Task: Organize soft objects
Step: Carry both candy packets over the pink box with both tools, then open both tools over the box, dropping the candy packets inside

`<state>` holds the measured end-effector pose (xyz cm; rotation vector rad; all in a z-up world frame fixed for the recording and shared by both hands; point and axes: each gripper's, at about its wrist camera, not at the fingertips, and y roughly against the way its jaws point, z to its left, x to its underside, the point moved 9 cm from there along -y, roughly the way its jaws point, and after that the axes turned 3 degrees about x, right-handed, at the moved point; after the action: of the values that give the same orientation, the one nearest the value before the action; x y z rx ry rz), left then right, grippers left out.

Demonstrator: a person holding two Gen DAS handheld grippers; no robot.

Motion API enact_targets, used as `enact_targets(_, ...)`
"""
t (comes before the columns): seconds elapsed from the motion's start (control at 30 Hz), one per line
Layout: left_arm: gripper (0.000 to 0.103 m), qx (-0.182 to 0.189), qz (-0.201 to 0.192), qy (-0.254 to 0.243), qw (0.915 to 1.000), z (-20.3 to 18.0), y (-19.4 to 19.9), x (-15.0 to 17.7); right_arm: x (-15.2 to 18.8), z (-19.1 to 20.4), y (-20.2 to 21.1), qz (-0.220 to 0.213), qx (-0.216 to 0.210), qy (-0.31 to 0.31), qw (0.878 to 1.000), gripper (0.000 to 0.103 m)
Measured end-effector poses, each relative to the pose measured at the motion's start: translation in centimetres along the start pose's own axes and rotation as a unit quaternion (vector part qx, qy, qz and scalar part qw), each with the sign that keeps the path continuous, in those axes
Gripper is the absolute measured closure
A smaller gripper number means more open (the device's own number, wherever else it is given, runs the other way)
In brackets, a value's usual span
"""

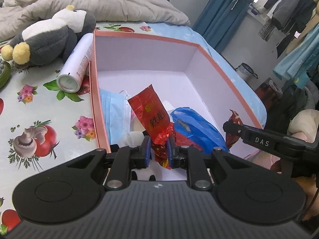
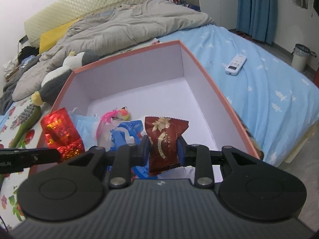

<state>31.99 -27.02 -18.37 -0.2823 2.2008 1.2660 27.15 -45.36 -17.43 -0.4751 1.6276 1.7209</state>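
A pink-rimmed box [image 1: 143, 36] [image 2: 127, 56] with white inside stands on the bed. My left gripper [image 1: 158, 141] is shut on a bright red foil packet [image 1: 150, 111], held over the box's near end; the same packet [image 2: 59, 129] shows at the left in the right wrist view. My right gripper [image 2: 163, 145] is shut on a dark red snack packet [image 2: 164, 137], also above the box; it appears at the right [image 1: 233, 131] in the left wrist view. Inside lie a blue face mask [image 1: 113, 111], a blue plastic bag [image 1: 195, 125] and a pink feathered toy [image 2: 113, 117].
A grey and white plush penguin [image 1: 51, 37] and a white spray can [image 1: 77, 63] lie left of the box on a flowered cloth [image 1: 30, 103]. A crumpled grey duvet [image 2: 123, 23] lies behind. A white remote [image 2: 236, 63] rests on the blue sheet. A bin [image 2: 300, 57] stands on the floor.
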Motion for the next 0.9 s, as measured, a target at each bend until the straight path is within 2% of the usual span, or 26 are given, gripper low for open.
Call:
enact_targets(0.07, 0.083, 0.0, 0.0, 0.003, 1.0, 0.2, -0.5, -0.1, 0.1, -0.1, -0.4, 0.006, 0.0, -0.002, 1.0, 0.067)
enact_targets(0.13, 0.083, 0.001, -0.005, 0.003, 1.0, 0.1, -0.5, -0.3, 0.0, -0.2, -0.4, 0.008, 0.001, -0.005, 1.0, 0.048)
enact_targets(0.2, 0.073, -0.003, -0.011, 0.004, 0.9999, 0.1, -0.2, -0.4, -0.1, -0.2, -0.2, 0.005, 0.0, -0.009, 1.0, 0.041)
enact_targets(0.23, 0.064, -0.003, -0.008, 0.004, 1.0, 0.0, 0.0, -0.5, -0.4, -0.3, 0.1, 0.002, 0.0, -0.013, 1.0, 0.041)
enact_targets(0.3, 0.053, -0.004, -0.016, 0.002, 0.9999, -0.4, 1.0, -0.8, -1.1, -0.4, 1.1, -0.011, 0.001, -0.02, 1.0, 0.041)
enact_targets(0.53, 0.053, -0.001, -0.061, -0.016, 0.998, -2.5, 6.4, -2.9, -5.1, 1.1, 7.5, -0.079, -0.007, -0.01, 0.997, 0.041)
enact_targets(0.73, 0.053, 0.009, -0.093, -0.021, 0.9954, -4.2, 12.0, -3.7, -6.4, 3.1, 13.0, -0.111, -0.014, -0.001, 0.994, 0.041)
enact_targets(0.9, 0.053, 0.017, -0.12, -0.027, 0.9923, -5.4, 16.7, -3.9, -6.9, 4.8, 16.8, -0.119, -0.024, 0.001, 0.993, 0.041)
